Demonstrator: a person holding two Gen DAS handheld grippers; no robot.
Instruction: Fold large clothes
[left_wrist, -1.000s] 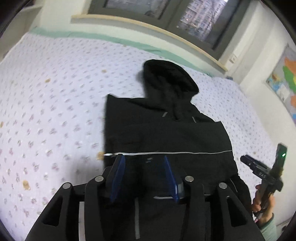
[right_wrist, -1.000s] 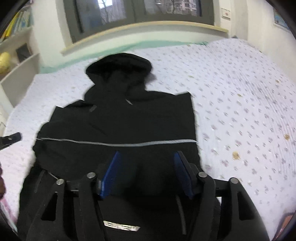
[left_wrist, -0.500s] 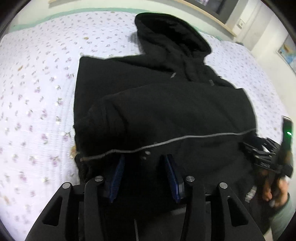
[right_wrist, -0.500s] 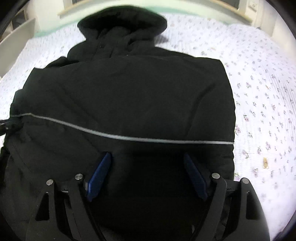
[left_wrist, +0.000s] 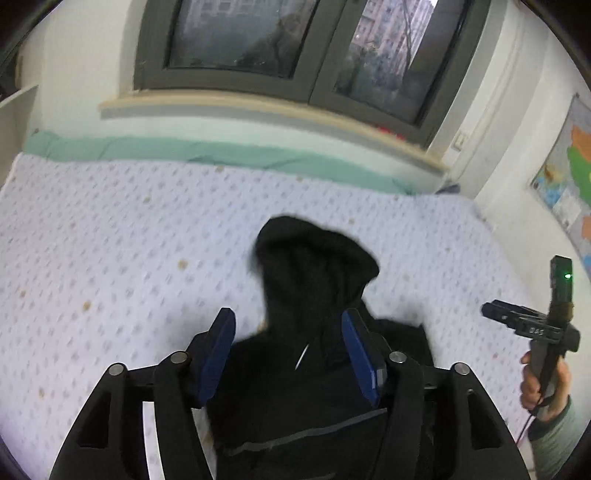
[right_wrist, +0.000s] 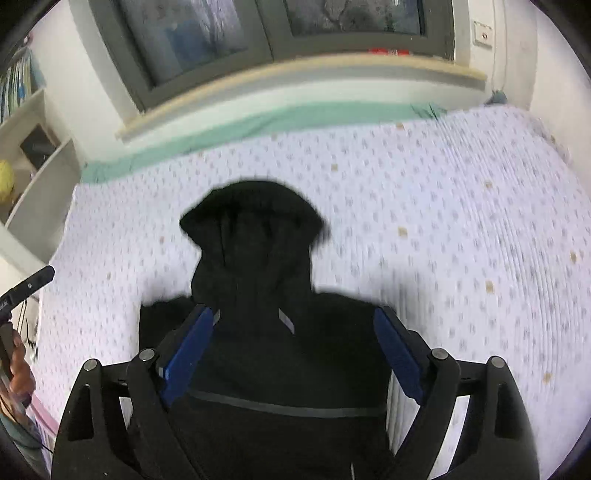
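Black hooded jacket (right_wrist: 266, 332) lies flat on the bed's white floral-print quilt (right_wrist: 461, 229), lower part doubled up over the body, hood (left_wrist: 314, 258) toward the window wall. Left tool (left_wrist: 288, 354) jaws opening, nothing pinched between the blue pads. Right tool (right_wrist: 295, 354) jaws opening wide, also empty. Both hang above the jacket, clear of the fabric.

Bed (left_wrist: 110, 236) w/ window (left_wrist: 295, 40) behind
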